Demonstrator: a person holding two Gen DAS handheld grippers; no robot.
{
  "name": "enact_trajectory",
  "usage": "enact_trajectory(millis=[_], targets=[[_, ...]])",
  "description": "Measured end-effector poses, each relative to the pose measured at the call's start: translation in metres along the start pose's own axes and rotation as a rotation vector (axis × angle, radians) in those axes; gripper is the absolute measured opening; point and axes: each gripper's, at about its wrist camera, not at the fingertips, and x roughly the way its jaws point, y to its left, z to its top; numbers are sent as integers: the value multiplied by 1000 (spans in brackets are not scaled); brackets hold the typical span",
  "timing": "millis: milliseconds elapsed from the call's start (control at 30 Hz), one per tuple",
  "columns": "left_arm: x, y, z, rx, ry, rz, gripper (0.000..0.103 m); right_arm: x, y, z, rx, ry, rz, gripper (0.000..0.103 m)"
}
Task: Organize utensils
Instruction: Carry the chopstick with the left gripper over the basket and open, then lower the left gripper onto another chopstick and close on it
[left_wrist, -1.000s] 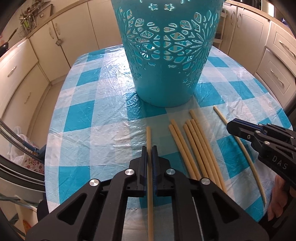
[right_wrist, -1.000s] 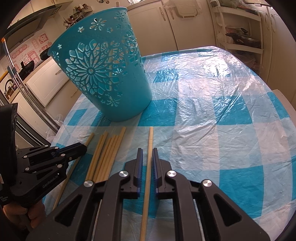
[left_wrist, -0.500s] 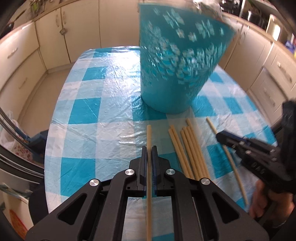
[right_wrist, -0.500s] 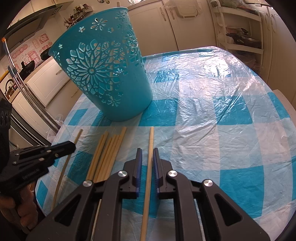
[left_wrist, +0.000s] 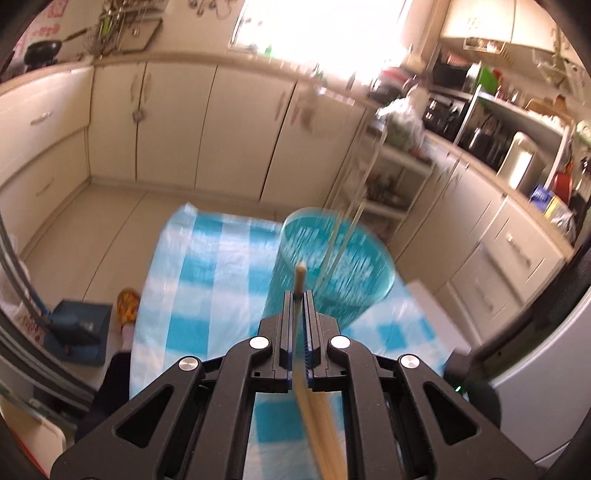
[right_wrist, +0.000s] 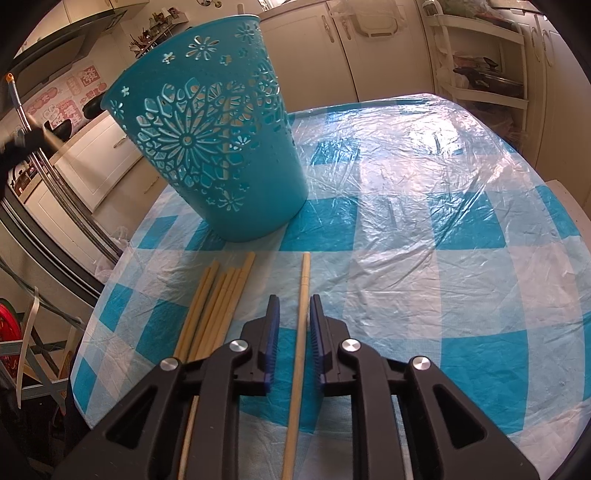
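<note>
My left gripper (left_wrist: 298, 295) is shut on a wooden chopstick (left_wrist: 299, 275) and holds it high above the table, its tip over the teal cut-out basket (left_wrist: 332, 266), which looks blurred. In the right wrist view the basket (right_wrist: 221, 155) stands on the checked tablecloth (right_wrist: 424, 206). My right gripper (right_wrist: 294, 306) is open, its jaws on either side of a single chopstick (right_wrist: 303, 288) that lies on the cloth. A bundle of several chopsticks (right_wrist: 218, 302) lies to its left.
Cream kitchen cabinets (left_wrist: 177, 122) run around the room. A white shelf rack (right_wrist: 480, 55) stands at the back right. A metal rack (right_wrist: 55, 192) stands off the table's left edge. The table edge curves close on the left and right.
My left gripper has risen from the table with its chopstick, far above the basket. My right gripper's jaws have opened a little wider around the lying chopstick.
</note>
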Motion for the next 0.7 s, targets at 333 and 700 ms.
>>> enact_trajectory(millis=[333, 700], targets=[[-23, -33, 42, 89, -77, 28, 2, -3, -3, 1, 9, -9, 10, 27], [154, 93, -11, -45, 366, 292, 12, -5, -9, 2, 12, -10, 21, 31]])
